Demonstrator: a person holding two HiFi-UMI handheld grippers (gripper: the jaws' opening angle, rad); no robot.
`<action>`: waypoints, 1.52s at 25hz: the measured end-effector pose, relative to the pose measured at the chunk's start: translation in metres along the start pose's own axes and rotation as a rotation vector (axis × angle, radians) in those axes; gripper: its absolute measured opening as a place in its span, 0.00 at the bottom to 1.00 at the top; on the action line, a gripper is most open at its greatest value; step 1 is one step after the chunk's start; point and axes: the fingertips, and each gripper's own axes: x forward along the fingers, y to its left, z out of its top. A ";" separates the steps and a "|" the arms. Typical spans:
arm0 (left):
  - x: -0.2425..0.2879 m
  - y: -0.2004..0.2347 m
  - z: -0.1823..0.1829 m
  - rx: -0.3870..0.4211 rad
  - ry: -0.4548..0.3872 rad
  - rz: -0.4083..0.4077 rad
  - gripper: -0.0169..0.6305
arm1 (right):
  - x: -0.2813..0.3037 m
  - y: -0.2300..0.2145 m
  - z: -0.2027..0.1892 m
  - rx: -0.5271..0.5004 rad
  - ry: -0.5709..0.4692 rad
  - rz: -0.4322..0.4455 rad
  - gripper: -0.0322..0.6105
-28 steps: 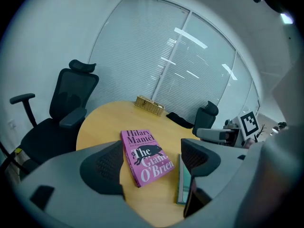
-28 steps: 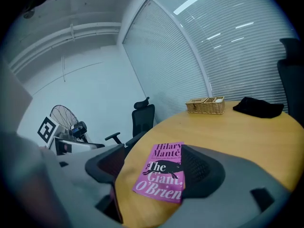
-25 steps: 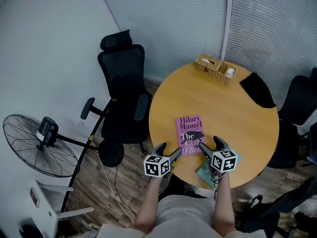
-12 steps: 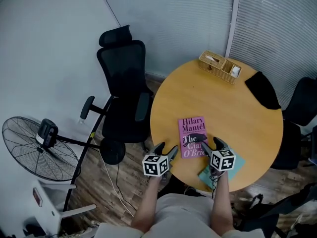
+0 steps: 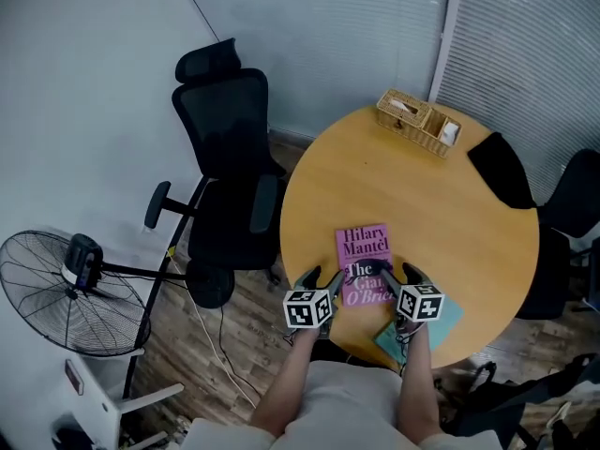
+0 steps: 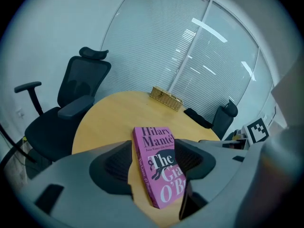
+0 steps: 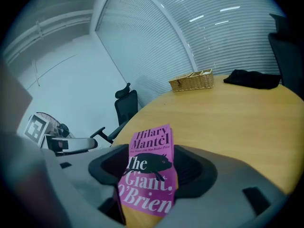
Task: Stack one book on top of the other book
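A pink book (image 5: pixel 365 262) lies flat near the front edge of the round wooden table (image 5: pixel 422 204). A teal book (image 5: pixel 442 314) lies to its right, partly hidden under my right gripper. My left gripper (image 5: pixel 323 281) is at the pink book's near left corner. In the left gripper view the pink book (image 6: pixel 156 170) lies between the closing jaws of the left gripper (image 6: pixel 156 148), with a gap beside the spine. My right gripper (image 5: pixel 398 275) is at the near right corner. Its jaws are closing too, and in the right gripper view the right gripper (image 7: pixel 152 158) straddles the pink book (image 7: pixel 148 177) without pressing on it.
A wicker basket (image 5: pixel 419 123) stands at the table's far edge, and a black cloth (image 5: pixel 502 169) lies at the right edge. A black office chair (image 5: pixel 230 157) stands left of the table, with a floor fan (image 5: pixel 66 293) further left. Another dark chair (image 5: pixel 574 209) is at the right.
Both grippers have sunk and moved forward onto the near end of the pink book. Their jaws have narrowed a little. The books have not moved.
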 end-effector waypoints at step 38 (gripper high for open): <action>0.090 0.014 -0.046 -0.042 0.328 -0.062 0.42 | 0.065 -0.005 -0.039 0.181 0.152 -0.162 0.42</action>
